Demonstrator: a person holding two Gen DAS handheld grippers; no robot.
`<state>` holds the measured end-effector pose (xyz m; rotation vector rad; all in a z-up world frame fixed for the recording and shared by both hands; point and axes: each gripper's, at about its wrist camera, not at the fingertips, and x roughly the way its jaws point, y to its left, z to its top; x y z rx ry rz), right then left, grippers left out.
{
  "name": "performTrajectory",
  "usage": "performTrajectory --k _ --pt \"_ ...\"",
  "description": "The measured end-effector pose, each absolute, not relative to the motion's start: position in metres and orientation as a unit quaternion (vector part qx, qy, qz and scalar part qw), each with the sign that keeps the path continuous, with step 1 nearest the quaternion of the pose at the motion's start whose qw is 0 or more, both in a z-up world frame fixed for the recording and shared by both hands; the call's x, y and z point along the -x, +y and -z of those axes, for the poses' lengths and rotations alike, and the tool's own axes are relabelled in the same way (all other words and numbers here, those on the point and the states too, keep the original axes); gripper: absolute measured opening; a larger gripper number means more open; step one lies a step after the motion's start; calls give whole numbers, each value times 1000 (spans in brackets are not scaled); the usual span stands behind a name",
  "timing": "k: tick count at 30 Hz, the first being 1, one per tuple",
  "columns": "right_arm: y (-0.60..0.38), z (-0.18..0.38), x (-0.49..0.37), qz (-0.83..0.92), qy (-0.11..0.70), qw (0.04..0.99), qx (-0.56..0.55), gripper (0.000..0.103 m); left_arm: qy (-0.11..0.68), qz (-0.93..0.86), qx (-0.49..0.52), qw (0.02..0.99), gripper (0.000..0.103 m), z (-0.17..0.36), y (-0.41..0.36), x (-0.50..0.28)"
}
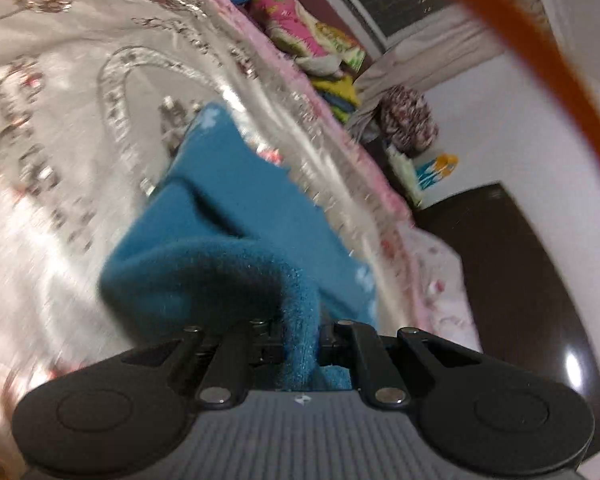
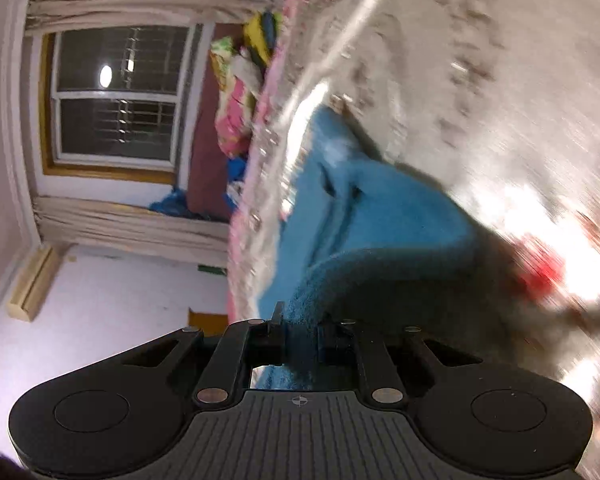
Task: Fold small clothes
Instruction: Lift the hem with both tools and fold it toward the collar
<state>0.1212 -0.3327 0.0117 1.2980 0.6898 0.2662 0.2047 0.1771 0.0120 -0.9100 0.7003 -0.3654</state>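
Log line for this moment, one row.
stage: mid-fold | left gripper: shut on blue cloth | right gripper: shut on blue cloth | cloth: partly lifted off bedspread

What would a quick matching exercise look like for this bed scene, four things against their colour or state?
Things:
1. left gripper
2. small garment
3. bedspread
4. bundle by the curtain

States:
A. teal blue with pale spots
B. shiny, pale, floral pattern
C. jaws shut on teal cloth
D. dark red and white speckled

Pairs: 1-C, 2-A, 3-B, 4-D
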Motion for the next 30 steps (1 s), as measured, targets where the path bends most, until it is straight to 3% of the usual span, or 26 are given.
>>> performTrajectory --k 7,15,20,24,30 --pt "-331 -26 -220 -97 284 755 -583 13 296 147 443 833 16 -8 197 -292" --pt "-315 -8 -316 -45 308 784 -537 13 333 97 446 825 16 30 200 -369" --pt "-315 13 -337 -43 325 768 -550 20 332 103 473 810 20 37 205 -375" --pt "-322 15 -335 -63 315 756 -571 36 330 102 487 802 26 33 209 -377" --pt "-332 3 -327 -69 287 771 -564 37 318 89 490 807 31 24 212 -379"
